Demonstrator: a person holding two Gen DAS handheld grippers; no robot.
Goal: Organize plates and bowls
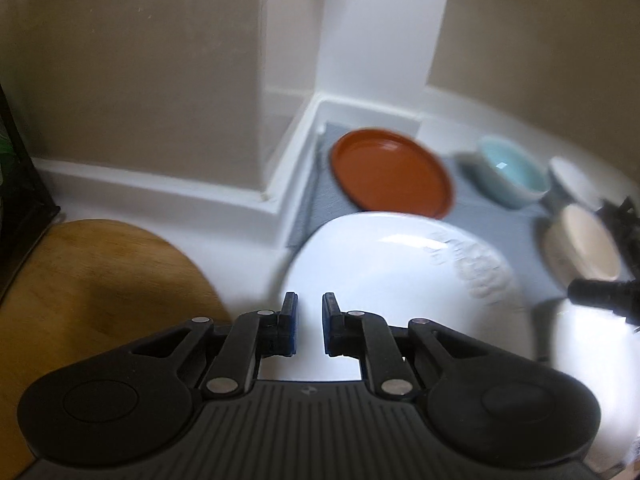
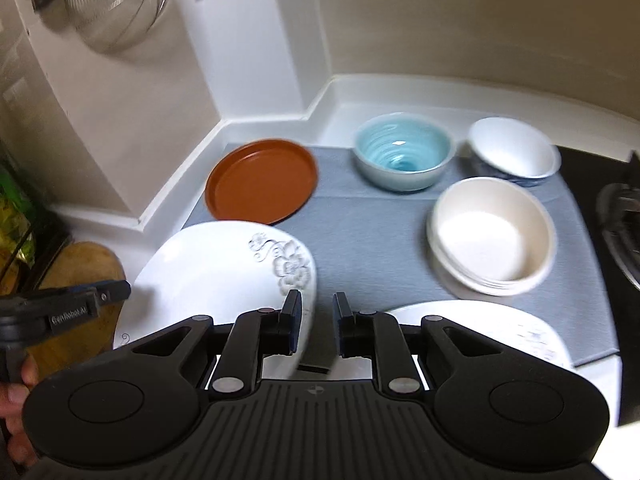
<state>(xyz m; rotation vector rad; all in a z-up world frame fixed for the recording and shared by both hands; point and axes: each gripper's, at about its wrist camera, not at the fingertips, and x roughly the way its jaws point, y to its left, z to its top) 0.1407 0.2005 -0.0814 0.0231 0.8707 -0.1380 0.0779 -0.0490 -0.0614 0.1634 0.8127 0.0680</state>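
Note:
A white plate with a raised flower pattern (image 2: 216, 272) lies at the grey mat's (image 2: 368, 232) left edge, partly over the counter. My left gripper (image 1: 310, 304) hovers over its near rim (image 1: 380, 264), jaws narrowed to a small gap with nothing pinched. My right gripper (image 2: 317, 302) is at that plate's right edge, jaws a little apart over the mat, its left finger in front of the rim. A brown plate (image 2: 262, 180), a light blue bowl (image 2: 404, 152), a white bowl with blue outside (image 2: 514, 148), stacked cream bowls (image 2: 494, 236) and a second white plate (image 2: 500, 332) rest on the mat.
A round wooden board (image 1: 100, 280) lies left of the plate. White wall ledges (image 1: 280, 200) box in the counter's back corner. A metal strainer (image 2: 116, 0) hangs high on the left. A black stove (image 2: 620, 208) borders the mat on the right. A hand (image 2: 16, 384) holds the left gripper.

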